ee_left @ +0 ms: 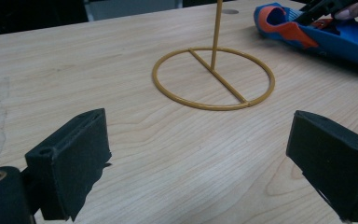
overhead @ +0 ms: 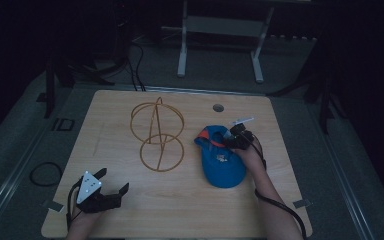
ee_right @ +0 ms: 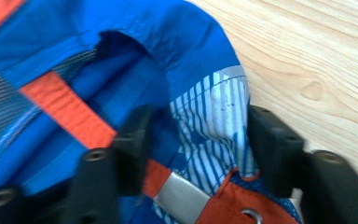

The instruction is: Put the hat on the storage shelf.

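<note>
A: Item one: blue fabric cap with orange trim and a striped white patch (overhead: 223, 159), lying on the pale wooden desk (overhead: 190, 210) at about four o'clock from the gold wire stand with two rings (overhead: 158, 134).

B: Right hand-held gripper (overhead: 234, 136)?

A: At the cap's back edge, twelve o'clock end. Jaws part-way in around a fold of the striped fabric (ee_right: 214, 126); pads not yet clearly pressing.

B: Left hand-held gripper (overhead: 111, 183)?

A: Jaws wide apart, nothing between them, at the desk's seven o'clock corner.

B: Risk?

A: Likely a thin pinch: one loose layer could slip free, or the cap sag and snag the wire stand.
</note>
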The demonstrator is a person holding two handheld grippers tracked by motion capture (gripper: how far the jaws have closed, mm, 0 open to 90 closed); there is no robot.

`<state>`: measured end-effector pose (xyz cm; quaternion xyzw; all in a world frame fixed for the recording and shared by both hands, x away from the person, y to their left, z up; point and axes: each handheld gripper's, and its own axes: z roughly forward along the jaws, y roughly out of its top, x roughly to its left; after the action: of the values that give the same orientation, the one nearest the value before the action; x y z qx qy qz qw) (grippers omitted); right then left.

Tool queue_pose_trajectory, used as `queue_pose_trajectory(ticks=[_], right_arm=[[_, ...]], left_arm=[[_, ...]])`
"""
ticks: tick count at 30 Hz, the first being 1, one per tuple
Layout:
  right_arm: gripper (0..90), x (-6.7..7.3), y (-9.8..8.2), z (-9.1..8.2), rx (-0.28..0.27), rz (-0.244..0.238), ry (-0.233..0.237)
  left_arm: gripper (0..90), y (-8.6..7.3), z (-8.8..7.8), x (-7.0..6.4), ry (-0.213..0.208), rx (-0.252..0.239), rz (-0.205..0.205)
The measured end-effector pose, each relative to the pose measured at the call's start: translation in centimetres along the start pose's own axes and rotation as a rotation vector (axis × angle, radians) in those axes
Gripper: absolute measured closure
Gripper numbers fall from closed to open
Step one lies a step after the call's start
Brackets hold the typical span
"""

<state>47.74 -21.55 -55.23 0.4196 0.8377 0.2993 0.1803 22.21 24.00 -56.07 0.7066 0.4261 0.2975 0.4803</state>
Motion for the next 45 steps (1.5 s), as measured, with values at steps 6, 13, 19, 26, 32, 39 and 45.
queue_pose_trajectory(ticks=[6,13,19,26,32,39,45], right_arm=[[68.3,0.6,0.1,-0.1,0.002,-0.034,0.029],[84.4,1.3,0.3,-0.2,0.016,-0.059,0.014],[85.5,1.3,0.5,-0.8,0.011,-0.04,0.006],[85.6,1.0,0.8,-3.3,-0.057,-0.035,-0.006],[85.7,0.6,0.9,-6.1,-0.116,-0.04,-0.019],[85.9,1.0,1.1,-9.7,-0.189,-0.073,-0.027],[85.9,1.8,1.2,-13.4,-0.271,-0.095,-0.021]], left_arm=[[6.8,0.0,0.0,-0.1,-0.006,0.006,0.003],[6.9,0.0,0.1,-0.1,-0.008,0.007,-0.003],[8.6,0.0,0.0,0.0,-0.002,0.001,-0.009],[8.6,0.1,0.0,0.0,-0.005,-0.001,-0.015],[8.6,0.1,0.2,-0.1,-0.009,0.007,-0.011],[8.6,0.6,0.2,-0.2,0.004,0.008,-0.019],[8.6,1.6,0.4,-0.7,-0.015,0.039,-0.03]])
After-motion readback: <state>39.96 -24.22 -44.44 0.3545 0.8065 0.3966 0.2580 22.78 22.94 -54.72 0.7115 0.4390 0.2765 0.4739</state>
